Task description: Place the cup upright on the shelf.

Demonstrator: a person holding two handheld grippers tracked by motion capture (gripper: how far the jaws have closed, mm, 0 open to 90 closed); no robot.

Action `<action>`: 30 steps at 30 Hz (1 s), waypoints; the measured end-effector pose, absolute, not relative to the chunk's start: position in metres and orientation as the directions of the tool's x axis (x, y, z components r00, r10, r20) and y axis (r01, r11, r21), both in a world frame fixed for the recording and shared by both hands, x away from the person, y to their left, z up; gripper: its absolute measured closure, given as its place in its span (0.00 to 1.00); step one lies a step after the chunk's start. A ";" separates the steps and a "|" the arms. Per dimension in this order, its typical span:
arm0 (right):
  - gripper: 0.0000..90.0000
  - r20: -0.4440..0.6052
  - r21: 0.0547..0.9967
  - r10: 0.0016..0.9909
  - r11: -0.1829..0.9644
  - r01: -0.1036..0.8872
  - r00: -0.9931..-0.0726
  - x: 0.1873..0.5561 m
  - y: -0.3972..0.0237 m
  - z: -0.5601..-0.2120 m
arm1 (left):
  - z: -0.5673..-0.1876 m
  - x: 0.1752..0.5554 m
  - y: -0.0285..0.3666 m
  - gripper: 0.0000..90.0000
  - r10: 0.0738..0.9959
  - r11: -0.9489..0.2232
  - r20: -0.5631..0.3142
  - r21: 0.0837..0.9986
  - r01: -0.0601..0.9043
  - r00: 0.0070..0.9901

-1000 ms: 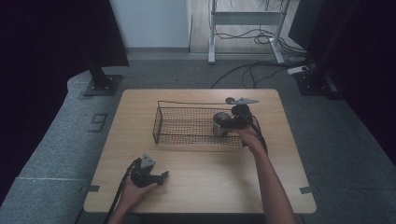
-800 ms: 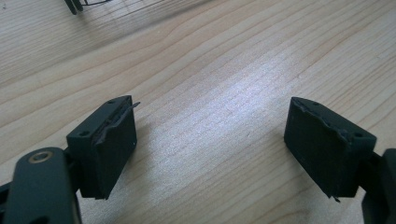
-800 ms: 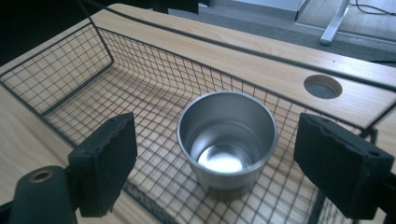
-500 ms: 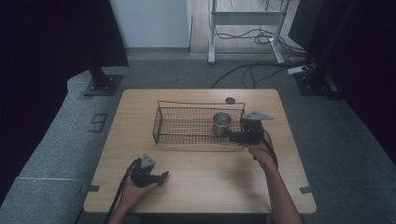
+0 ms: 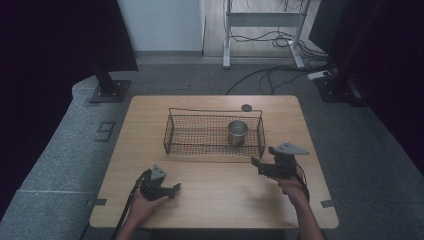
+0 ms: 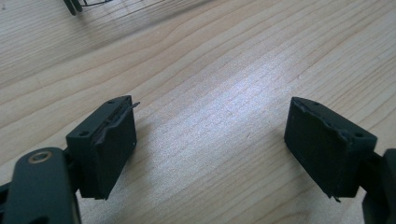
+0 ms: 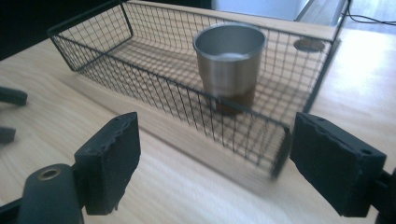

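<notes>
Your right gripper (image 5: 260, 165) hovers, jaws spread and empty, just in front of the black wire-mesh basket (image 5: 172, 131); the upright steel cup (image 7: 229, 60) stands inside its right end. Your left gripper (image 5: 172, 189) rests on the table, spread, well apart.

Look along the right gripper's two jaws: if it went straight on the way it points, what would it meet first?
Most likely the near wire wall of the basket, which crosses between the open jaws of the right gripper. The metal cup stands upright behind that wall, inside the basket, so it would come second. Exact height is hard to judge.
</notes>
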State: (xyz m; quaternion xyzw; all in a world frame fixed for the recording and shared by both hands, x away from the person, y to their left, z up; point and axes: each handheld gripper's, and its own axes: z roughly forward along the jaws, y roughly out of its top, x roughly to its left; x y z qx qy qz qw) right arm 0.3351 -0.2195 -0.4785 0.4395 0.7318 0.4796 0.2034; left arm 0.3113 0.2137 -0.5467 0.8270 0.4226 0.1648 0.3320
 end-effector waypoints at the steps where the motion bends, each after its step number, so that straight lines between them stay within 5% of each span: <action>1: 0.18 0.128 0.879 0.840 0.150 0.452 -0.528 0.331 -0.223 -0.482 | -0.547 0.311 0.214 0.19 0.809 -0.422 -0.008 0.689 0.590 0.588; 30: 0.20 0.134 0.844 0.852 0.170 0.508 -0.507 0.295 -0.241 -0.530 | -0.547 0.312 0.213 0.19 0.808 -0.422 -0.008 0.689 0.589 0.589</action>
